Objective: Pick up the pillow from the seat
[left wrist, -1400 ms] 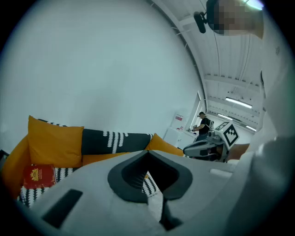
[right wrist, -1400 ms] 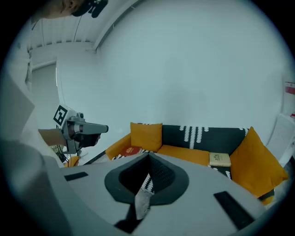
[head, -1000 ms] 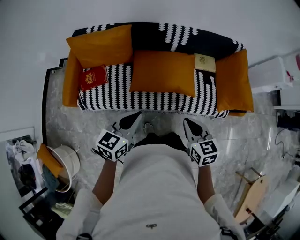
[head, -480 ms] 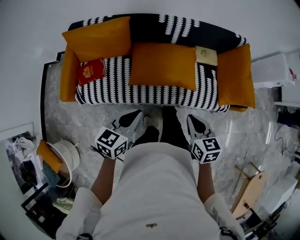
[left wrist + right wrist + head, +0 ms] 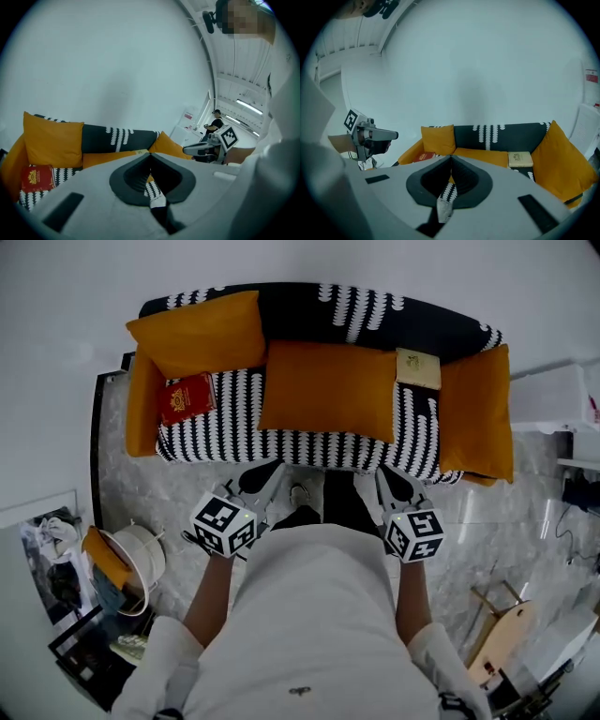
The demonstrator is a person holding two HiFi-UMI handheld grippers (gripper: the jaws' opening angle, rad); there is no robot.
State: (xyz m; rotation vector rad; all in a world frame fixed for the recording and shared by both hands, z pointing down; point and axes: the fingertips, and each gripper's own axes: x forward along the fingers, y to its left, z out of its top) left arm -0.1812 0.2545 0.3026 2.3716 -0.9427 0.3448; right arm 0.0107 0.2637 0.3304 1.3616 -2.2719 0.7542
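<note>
A person in a white shirt is standing right in front of a sofa covered in black-and-white patterned cloth, holding both tools low and close to the body. The left gripper is pointing towards the front edge of the seat with its jaws pressed together and nothing between them. The right gripper is doing the same beside it, jaws together and empty. Neither one is touching the sofa. The middle pillow, a big orange one, is lying flat on the seat at about the centre, its far edge resting up against the backrest, ahead of both grippers and between their lines of aim. Another orange one, the left pillow, is leaning upright against the backrest at the left end, and the right pillow is propped on its edge at the right end. A red book is lying on the seat just below the left pillow, near the middle pillow but apart from it. A small tan book is sitting at the middle pillow's far right corner, tucked between it and the right pillow. Down on the pale marbled floor, off to the person's left, a white basket is standing.
</note>
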